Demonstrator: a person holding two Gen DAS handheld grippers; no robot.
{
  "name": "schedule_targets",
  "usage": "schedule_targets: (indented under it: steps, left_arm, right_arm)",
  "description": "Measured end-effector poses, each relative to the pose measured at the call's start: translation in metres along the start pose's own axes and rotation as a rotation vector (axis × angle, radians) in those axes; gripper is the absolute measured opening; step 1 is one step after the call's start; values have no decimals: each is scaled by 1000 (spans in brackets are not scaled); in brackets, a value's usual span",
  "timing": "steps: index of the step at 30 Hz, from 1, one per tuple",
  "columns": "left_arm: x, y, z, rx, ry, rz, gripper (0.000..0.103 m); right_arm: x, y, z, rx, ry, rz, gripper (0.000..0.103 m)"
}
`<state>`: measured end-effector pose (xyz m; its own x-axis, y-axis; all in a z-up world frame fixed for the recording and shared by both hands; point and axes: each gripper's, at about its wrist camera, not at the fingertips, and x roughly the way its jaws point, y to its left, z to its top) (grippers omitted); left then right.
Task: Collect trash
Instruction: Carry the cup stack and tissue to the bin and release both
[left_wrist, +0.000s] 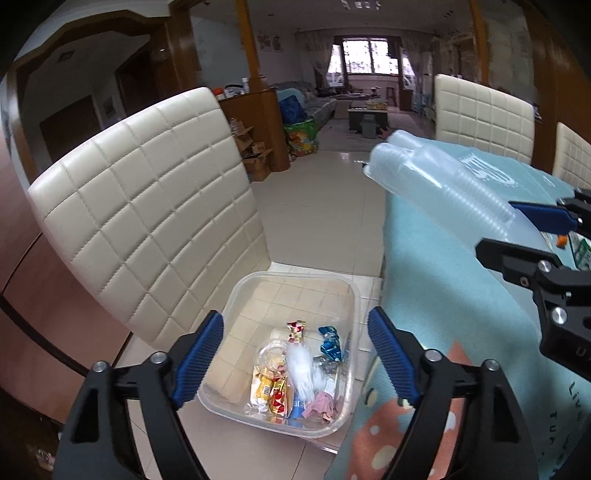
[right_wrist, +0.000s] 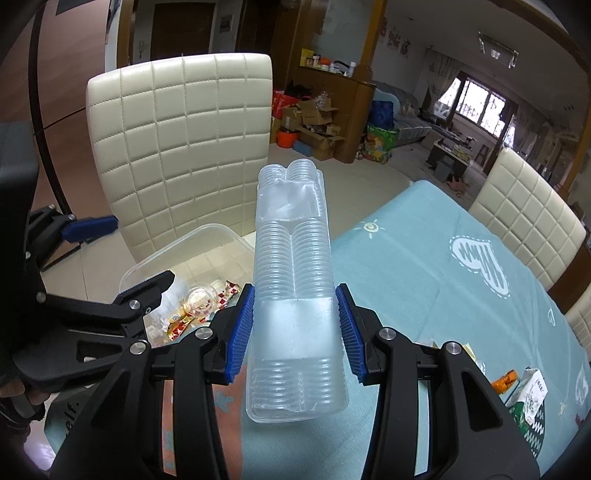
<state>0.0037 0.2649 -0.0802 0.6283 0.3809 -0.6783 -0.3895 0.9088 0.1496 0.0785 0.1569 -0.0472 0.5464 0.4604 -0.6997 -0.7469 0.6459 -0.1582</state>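
My left gripper hangs spread over the clear bin; my right gripper pinches the plastic cup stack, ready to bin.

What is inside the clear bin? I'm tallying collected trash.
In the clear bin: candy wrappers, a blue foil wrapper, a clear cup, pink paper. Anything underneath is hidden.

A cream quilted chair stands on the pale tiled floor, just beside a table covered with a light blue cloth. Two more cream chairs stand at the far side. Behind, cardboard boxes lie near a wooden cabinet, and a window lights the room
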Motion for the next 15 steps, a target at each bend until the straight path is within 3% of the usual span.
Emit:
schedule_targets:
  steps: [15]
  left_arm:
    - [-8, 15, -3, -29, 4, 23, 81]
  right_arm:
    - [-4, 31, 13, -76, -35, 39, 47]
